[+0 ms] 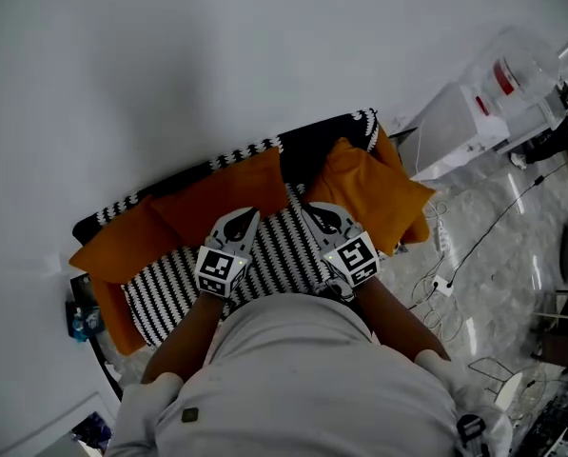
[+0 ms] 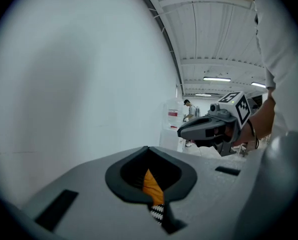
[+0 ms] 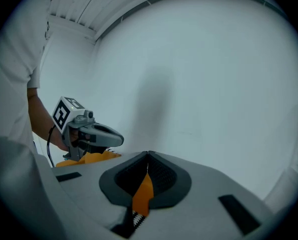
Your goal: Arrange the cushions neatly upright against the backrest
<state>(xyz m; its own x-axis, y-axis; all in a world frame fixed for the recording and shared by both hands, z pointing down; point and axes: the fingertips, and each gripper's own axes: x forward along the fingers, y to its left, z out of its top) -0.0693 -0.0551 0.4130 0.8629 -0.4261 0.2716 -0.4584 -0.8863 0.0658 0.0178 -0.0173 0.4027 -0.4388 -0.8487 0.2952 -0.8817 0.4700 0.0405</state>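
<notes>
Orange cloth shows pinched in the shut jaws of each tool. The left tool [image 1: 244, 217] [image 2: 149, 153] is clamped on the lower edge of the middle cushion [image 1: 222, 196], which leans on the sofa's backrest [image 1: 307, 147]. The right tool [image 1: 315, 213] [image 3: 148, 157] grips the near corner of the right cushion [image 1: 374, 190], which lies tilted at the sofa's right end, against the backrest there. Both tools reach over the sofa's striped seat [image 1: 282, 253], side by side and close together. The left cushion [image 1: 122, 246] sits at the sofa's left end, touching the middle one. A white wall [image 1: 217, 55] stands behind the sofa.
</notes>
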